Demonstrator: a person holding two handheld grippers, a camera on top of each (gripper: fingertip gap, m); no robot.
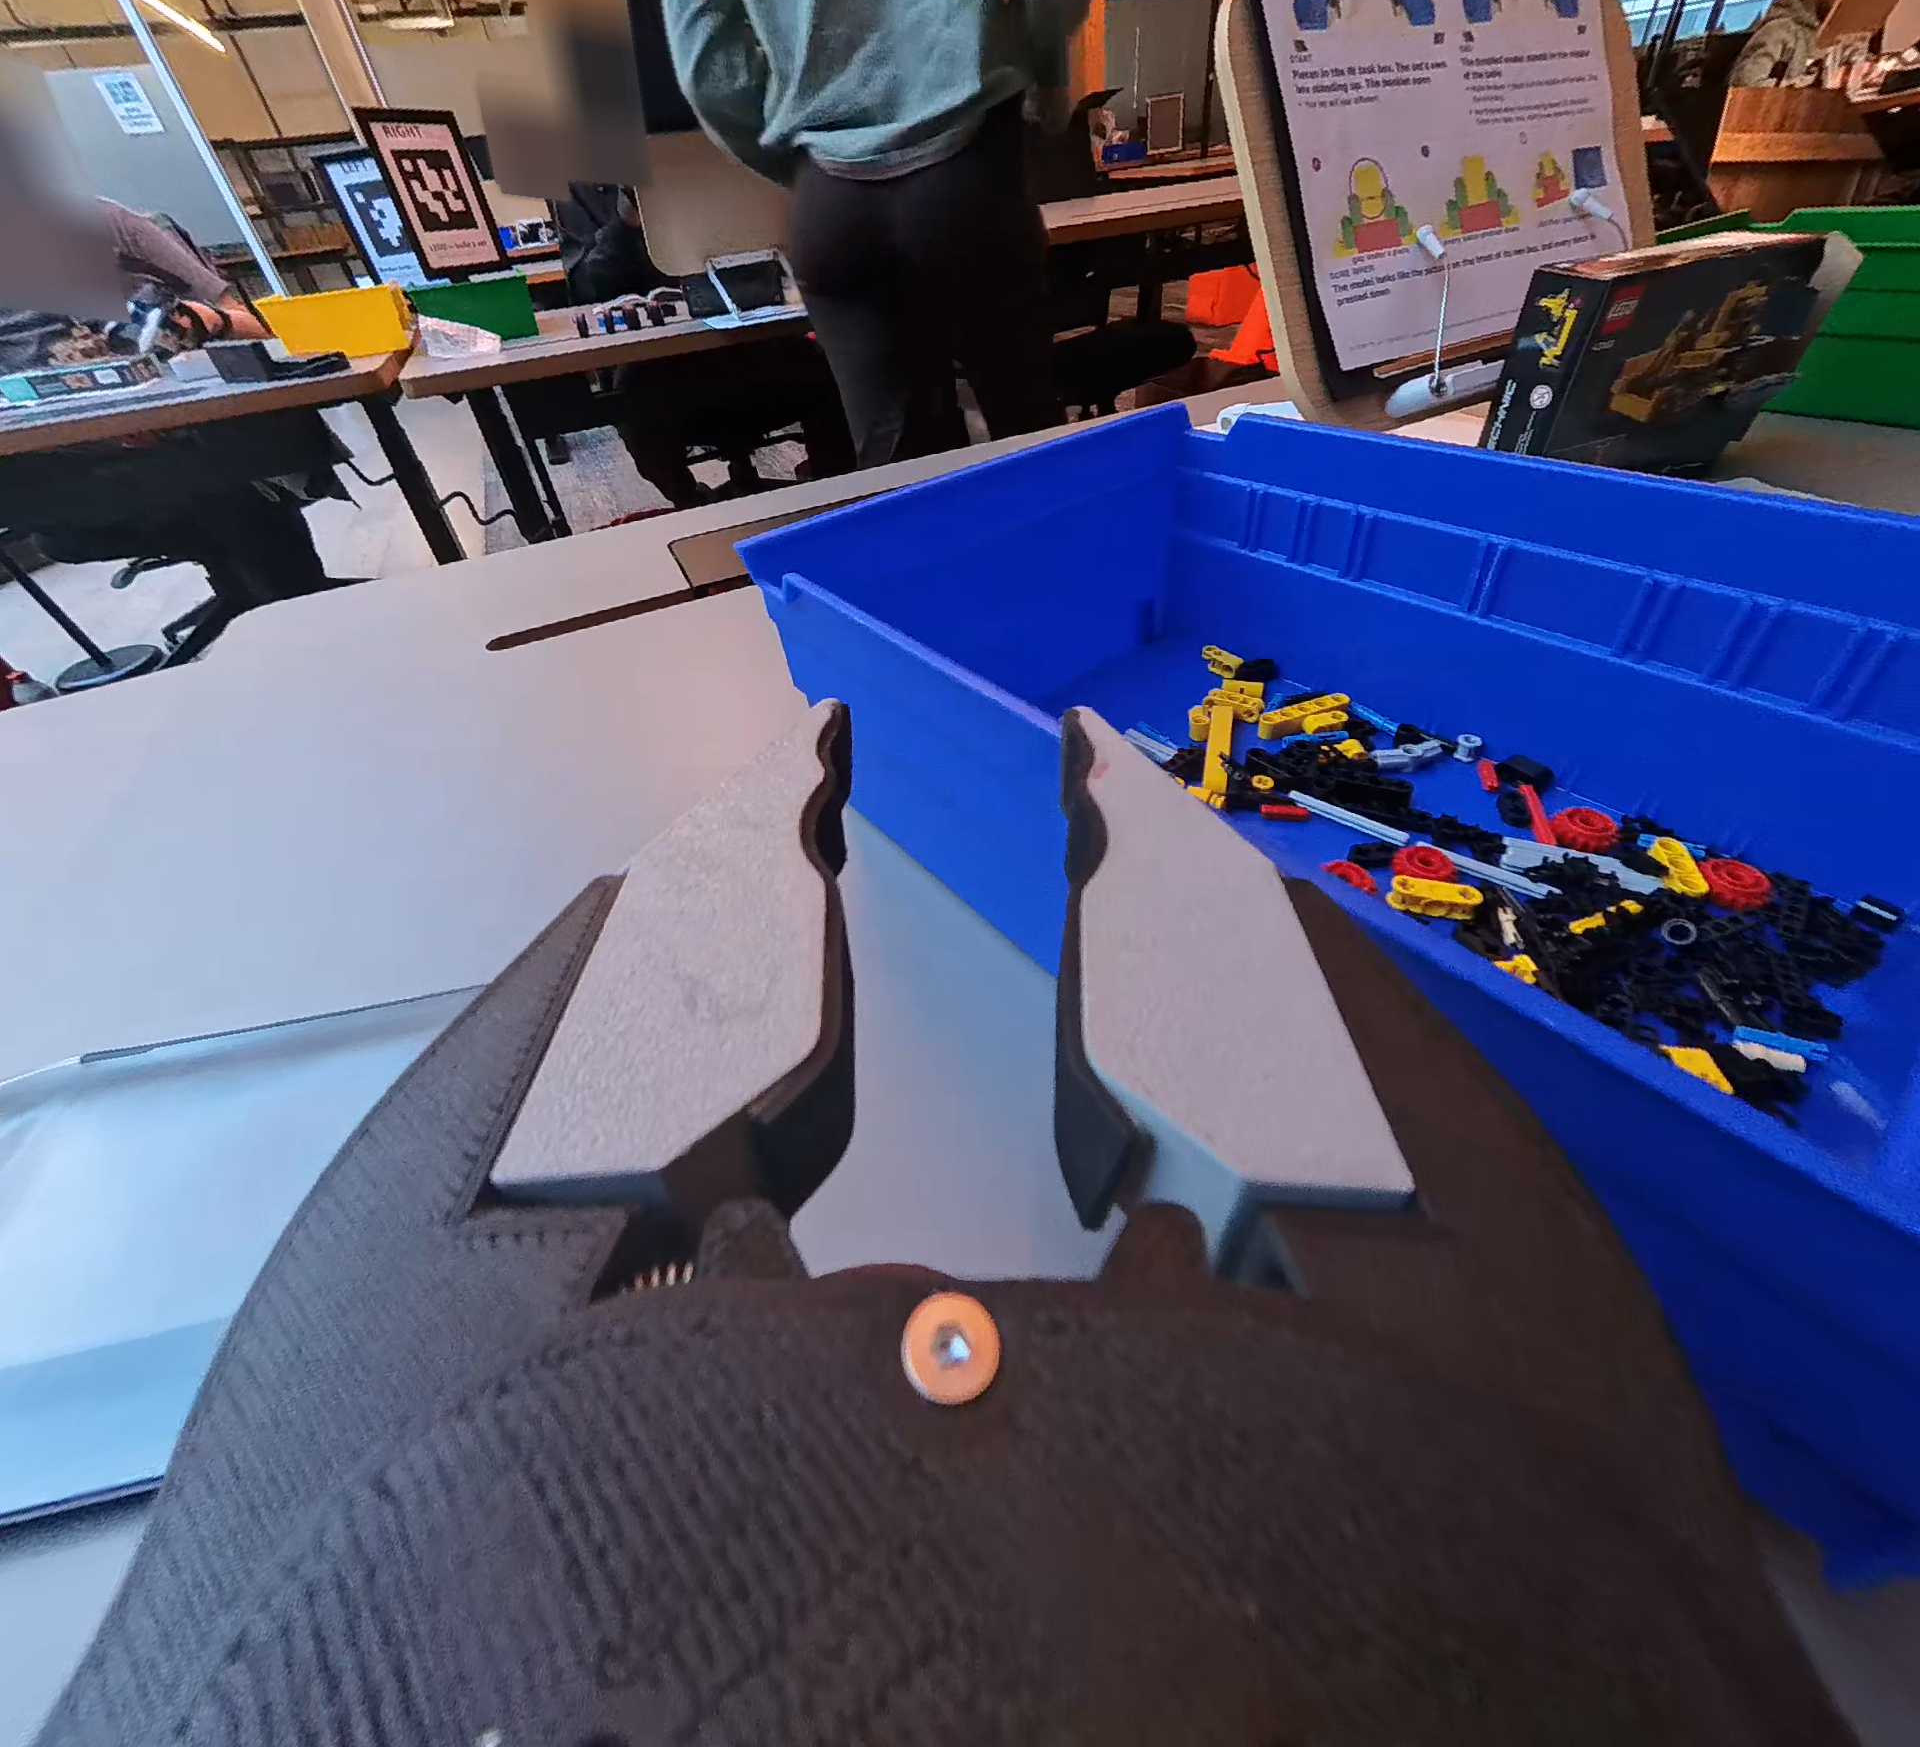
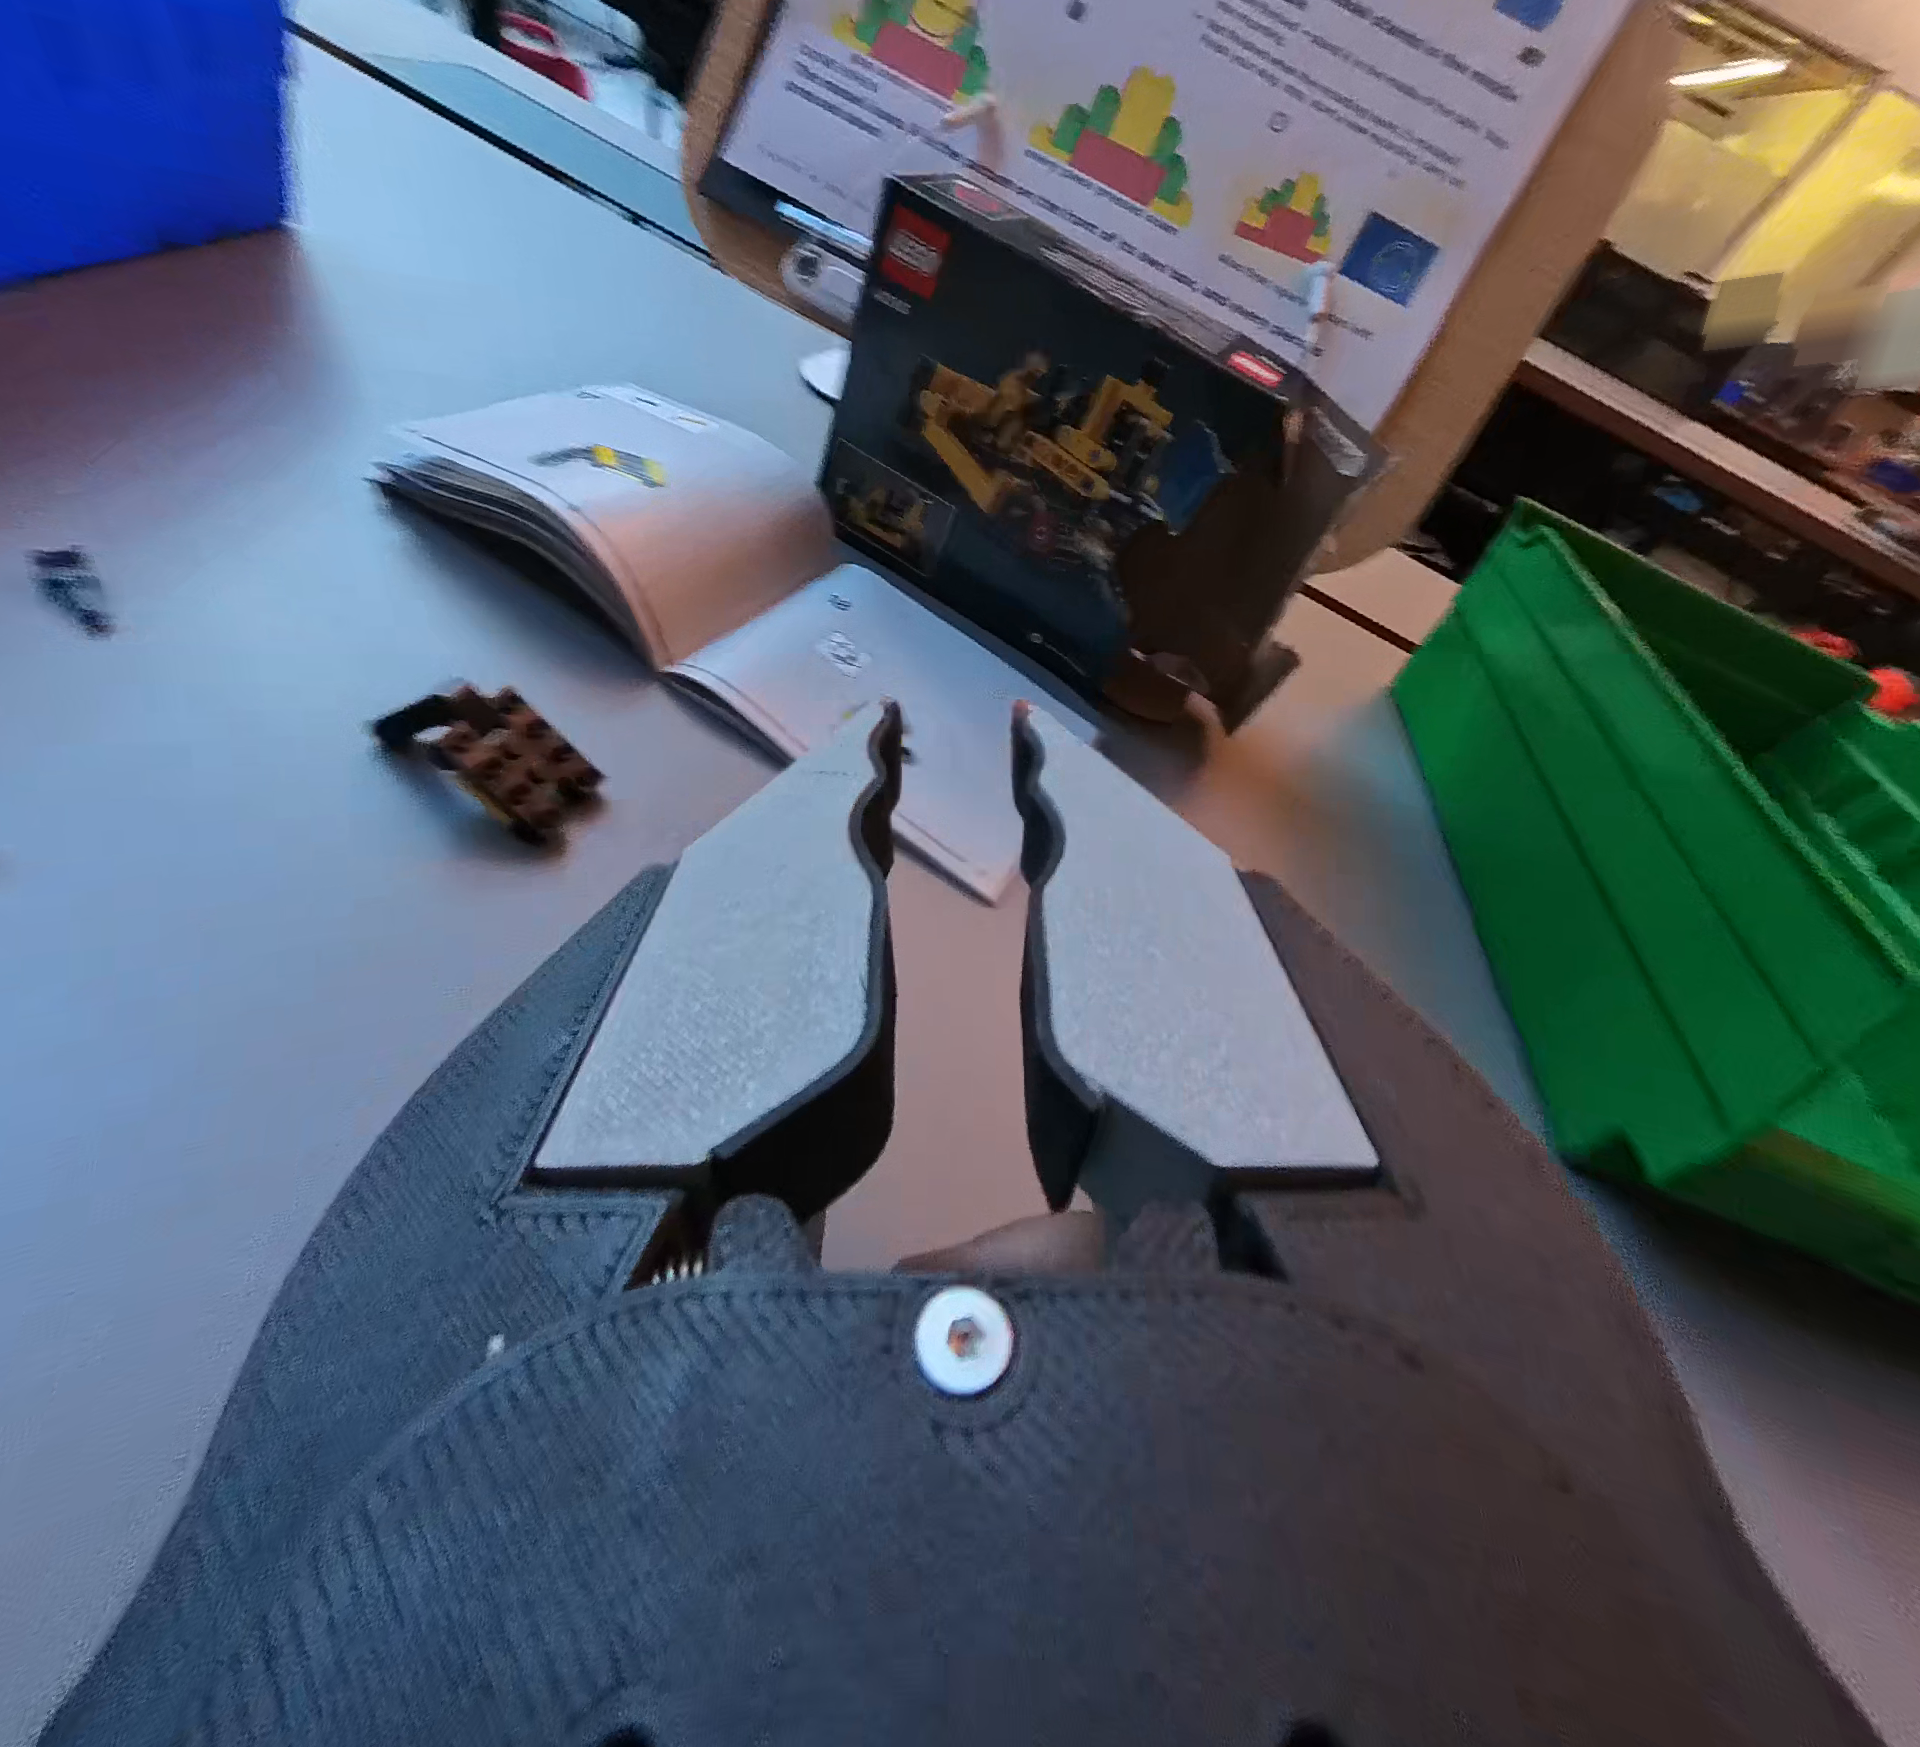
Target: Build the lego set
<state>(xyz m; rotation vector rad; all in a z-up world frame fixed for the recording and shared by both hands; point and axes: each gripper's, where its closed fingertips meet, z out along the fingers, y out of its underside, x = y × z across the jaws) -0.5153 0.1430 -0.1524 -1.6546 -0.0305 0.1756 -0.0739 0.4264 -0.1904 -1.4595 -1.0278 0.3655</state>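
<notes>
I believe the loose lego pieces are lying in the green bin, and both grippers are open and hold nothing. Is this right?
Not quite: the left wrist view shows the loose lego pieces lying in the blue bin, not the green one. The rest holds: the left gripper and the right gripper are both open and hold nothing.

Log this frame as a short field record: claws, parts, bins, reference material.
left claw: open, empty, at the near wall of the blue bin
right claw: open, empty, pointing at the booklet
loose parts: piled inside the blue bin, mostly black, yellow, red
subassembly: small dark piece on the table, left of the booklet
booklet: lying open
set box: standing behind the booklet
green bin: right of the right claw
instruction sheet: propped behind the box
</notes>
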